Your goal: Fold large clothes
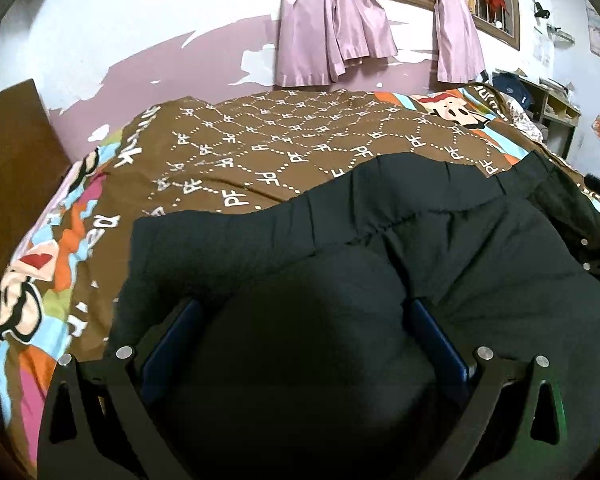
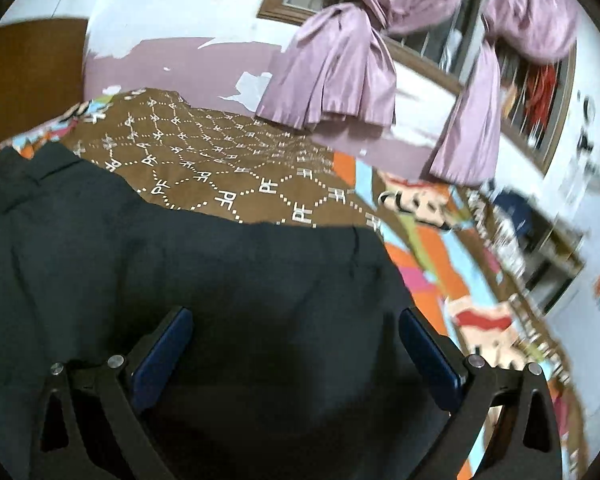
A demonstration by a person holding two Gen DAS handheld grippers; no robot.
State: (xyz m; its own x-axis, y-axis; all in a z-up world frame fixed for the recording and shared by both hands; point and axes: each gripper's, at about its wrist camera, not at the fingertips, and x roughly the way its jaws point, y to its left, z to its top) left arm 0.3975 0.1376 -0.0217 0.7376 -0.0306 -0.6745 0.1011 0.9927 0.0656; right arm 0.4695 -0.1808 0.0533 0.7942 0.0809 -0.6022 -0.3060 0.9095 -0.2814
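A large black garment (image 1: 380,264) is lying spread over the near part of a bed, and both grippers are hanging just above it. The fingers of the left gripper (image 1: 304,320) are standing wide apart, with the dark cloth bulging up between the two blue pads; they are not pressing on it. The fingers of the right gripper (image 2: 296,328) are also standing wide apart over the same cloth, and nothing is clamped between them (whether the tips are touching the fabric I cannot tell). In the left wrist view the far hem of the garment, with some stitched seams, is running ahead of the fingers, and a flap with small round snaps is lying to the right of them.

Under the garment a brown bedcover (image 1: 284,136) is showing beyond the fingertips. It is carrying a dotted white diamond pattern with the letters "PF" repeated many times. Its edges are wearing a colourful cartoon border (image 1: 40,280) in orange, blue, pink and green, with white handwriting that is too distorted to read.

Farther ahead of the fingers, lilac curtains (image 1: 332,28) are hanging knotted before a barred window (image 1: 496,4), above a wall with peeling pink paint (image 1: 204,64). To the right a shelf (image 1: 556,108) is standing; the right wrist view is blurred there.
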